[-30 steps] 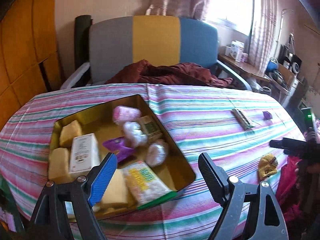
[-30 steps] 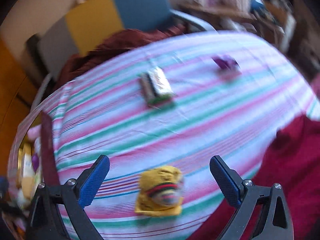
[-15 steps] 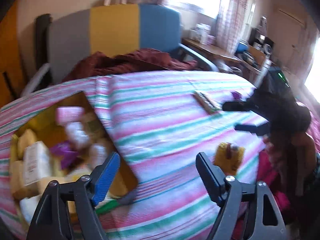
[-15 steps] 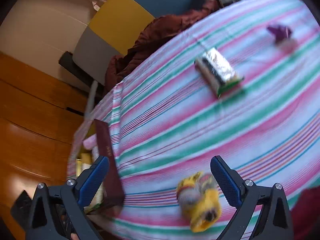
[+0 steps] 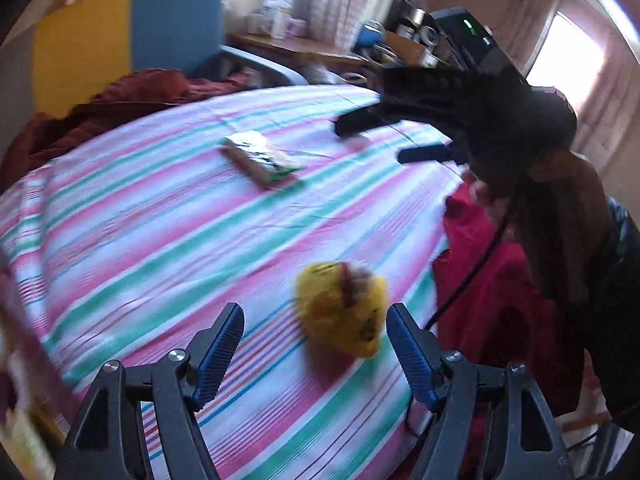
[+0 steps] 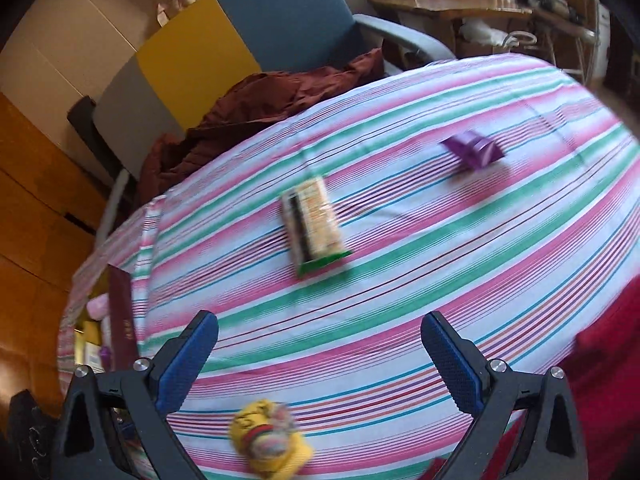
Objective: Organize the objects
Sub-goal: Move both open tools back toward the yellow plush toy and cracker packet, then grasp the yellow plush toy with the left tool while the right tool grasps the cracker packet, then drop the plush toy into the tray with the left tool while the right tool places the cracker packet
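Clearly unfinished. Left view: the left gripper (image 5: 314, 334) gapes empty around a yellow packet (image 5: 342, 312) at twelve o'clock.

Right view: the right gripper (image 6: 320, 354), spread and empty, faces a snack bar (image 6: 314, 226) at twelve, a purple wrapper (image 6: 472, 150) at one; the half-filled tin (image 6: 120, 332) sits at nine.

Your tablecloth (image 6: 400, 288) runs in pink, green, white and thin blue stripes. On it, the wrapped snack (image 5: 340, 308) is yellow with a red band, the packet (image 6: 316, 228) beyond it green-edged, the small wrapper (image 6: 472, 148) purple.
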A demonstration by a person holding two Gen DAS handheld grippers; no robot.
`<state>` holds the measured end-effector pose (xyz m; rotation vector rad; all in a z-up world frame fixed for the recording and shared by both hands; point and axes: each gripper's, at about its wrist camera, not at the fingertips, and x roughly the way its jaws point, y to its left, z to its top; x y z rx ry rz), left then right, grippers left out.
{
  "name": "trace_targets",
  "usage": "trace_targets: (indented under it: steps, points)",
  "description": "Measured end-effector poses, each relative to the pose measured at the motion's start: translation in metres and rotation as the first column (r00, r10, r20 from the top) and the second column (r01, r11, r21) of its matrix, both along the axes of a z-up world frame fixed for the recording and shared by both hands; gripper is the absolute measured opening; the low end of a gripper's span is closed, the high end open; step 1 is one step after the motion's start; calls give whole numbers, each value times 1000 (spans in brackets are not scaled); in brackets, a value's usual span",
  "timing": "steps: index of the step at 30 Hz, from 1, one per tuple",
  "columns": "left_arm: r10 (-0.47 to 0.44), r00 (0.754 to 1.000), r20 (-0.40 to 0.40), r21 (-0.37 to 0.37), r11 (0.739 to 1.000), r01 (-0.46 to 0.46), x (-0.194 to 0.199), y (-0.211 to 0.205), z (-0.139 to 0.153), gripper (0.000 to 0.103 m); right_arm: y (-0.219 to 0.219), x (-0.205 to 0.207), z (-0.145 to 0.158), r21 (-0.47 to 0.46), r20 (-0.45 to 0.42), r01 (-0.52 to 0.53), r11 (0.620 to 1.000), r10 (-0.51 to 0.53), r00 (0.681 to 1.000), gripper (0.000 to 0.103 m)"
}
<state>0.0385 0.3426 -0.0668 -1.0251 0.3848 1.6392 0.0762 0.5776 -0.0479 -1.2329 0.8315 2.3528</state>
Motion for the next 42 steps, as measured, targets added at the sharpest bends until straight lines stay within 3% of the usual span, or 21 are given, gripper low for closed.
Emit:
trace_targets:
  steps: [7, 10, 14, 19, 22, 23, 24, 31, 42]
  points:
    - [-49, 999, 8, -52, 997, 49, 9, 40, -29, 75, 20, -26, -14, 66, 71, -57, 996, 52, 996, 100]
    - [-42, 998, 52, -73, 996, 45, 3, 43, -46, 61, 17, -49, -22, 107, 104, -115, 988, 104, 989, 94]
    - [-47, 995, 85, -32, 998, 50, -6, 32, -49, 48, 9, -84, -35, 162, 144, -190, 968, 167, 975, 85]
    - [33, 994, 101, -11, 999, -32, -23, 10, -46, 47, 5, -125, -63, 212, 217, -231, 950, 185, 959, 79]
    - [103, 992, 71, -28, 994, -101, -31, -5, -45, 47, 0, -138, -75, 248, 239, -248, 937, 189, 952, 69]
    - [122, 990, 67, -32, 992, -120, -33, -10, -45, 47, -3, -139, -73, 258, 231, -255, 932, 197, 953, 54]
    - [139, 988, 64, -36, 990, -136, -34, -15, -45, 47, -5, -139, -71, 256, 226, -261, 931, 205, 952, 47]
    - [190, 982, 5, -56, 980, -189, -32, -32, -36, 46, -36, -121, -68, 234, 268, -338, 912, 274, 924, 47]
    - [296, 950, -97, 23, 955, -295, -34, -60, 8, 46, -92, -94, -65, 193, 252, -400, 896, 348, 903, 47]
